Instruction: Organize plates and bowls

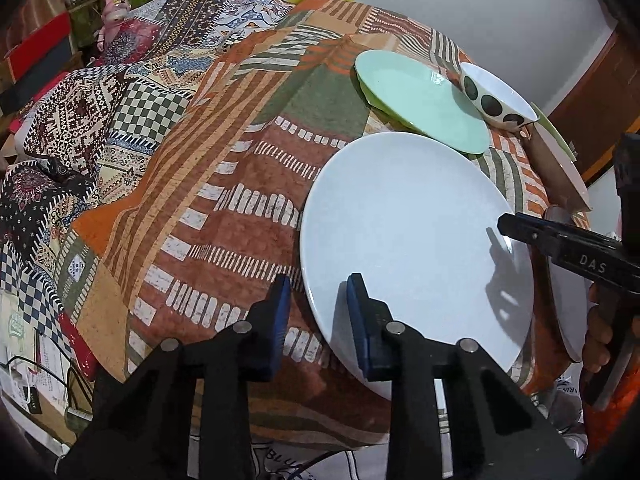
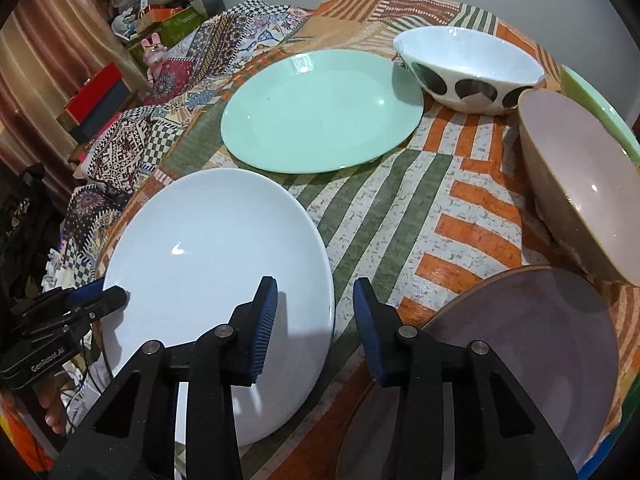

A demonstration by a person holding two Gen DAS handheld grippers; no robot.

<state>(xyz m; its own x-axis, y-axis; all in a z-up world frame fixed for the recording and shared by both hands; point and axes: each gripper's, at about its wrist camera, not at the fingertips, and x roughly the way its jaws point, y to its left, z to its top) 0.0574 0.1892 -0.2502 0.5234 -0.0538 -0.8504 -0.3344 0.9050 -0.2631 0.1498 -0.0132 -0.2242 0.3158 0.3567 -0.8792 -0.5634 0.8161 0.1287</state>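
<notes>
A large white plate lies at the table's near edge. Behind it lies a mint green plate, and a white bowl with dark spots stands beyond that. A mauve bowl and a mauve plate sit on the right. My left gripper is open and empty, its jaws straddling the white plate's left rim. My right gripper is open and empty, straddling the plate's right rim; it also shows in the left wrist view.
The table wears a patterned orange, green and brown cloth. A patchwork fabric covers furniture to the left. A second green plate peeks out behind the mauve bowl. Boxes and toys fill the back left corner.
</notes>
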